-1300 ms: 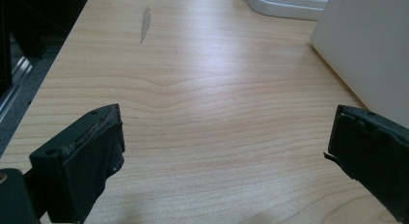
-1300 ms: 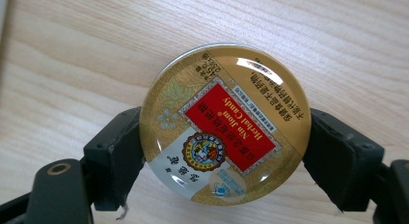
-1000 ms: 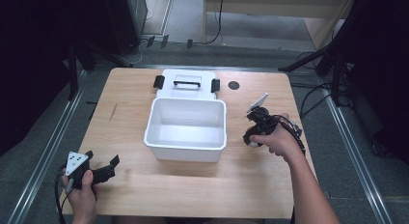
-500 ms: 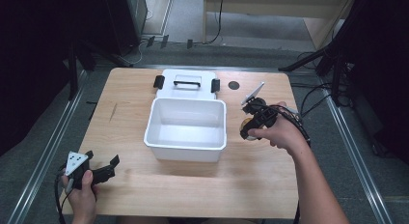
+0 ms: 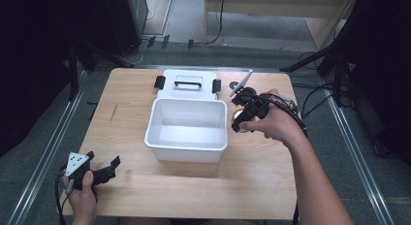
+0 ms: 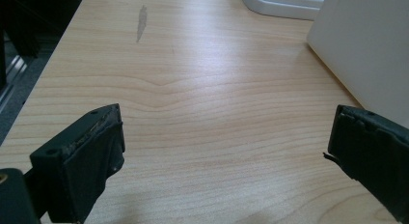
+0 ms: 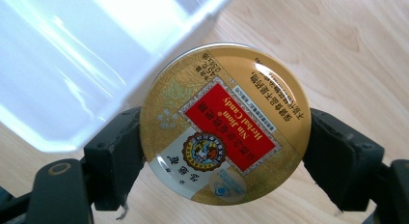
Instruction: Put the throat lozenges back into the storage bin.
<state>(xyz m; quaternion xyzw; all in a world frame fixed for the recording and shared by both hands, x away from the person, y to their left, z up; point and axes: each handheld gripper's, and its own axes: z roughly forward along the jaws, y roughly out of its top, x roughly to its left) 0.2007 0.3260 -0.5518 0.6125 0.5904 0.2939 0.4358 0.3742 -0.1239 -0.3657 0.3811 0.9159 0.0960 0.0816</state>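
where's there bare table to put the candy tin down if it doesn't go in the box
Bare wood lies left of the white box, up to the table edge, and along the front between the left gripper and right forearm. It is crowded at the back right, where the candy tin, right gripper and lid meet.

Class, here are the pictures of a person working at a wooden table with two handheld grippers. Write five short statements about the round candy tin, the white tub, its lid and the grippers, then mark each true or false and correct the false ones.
1. The right gripper grips a round gold candy tin by its rim. True.
2. The tin lies inside the white tub. False: it is held outside the tub, by its right wall.
3. The left gripper holds the tub's lid. False: its jaws stand open over bare table.
4. The white lid lies on the table behind the tub. True.
5. The tub holds several tins. False: its inside looks empty.
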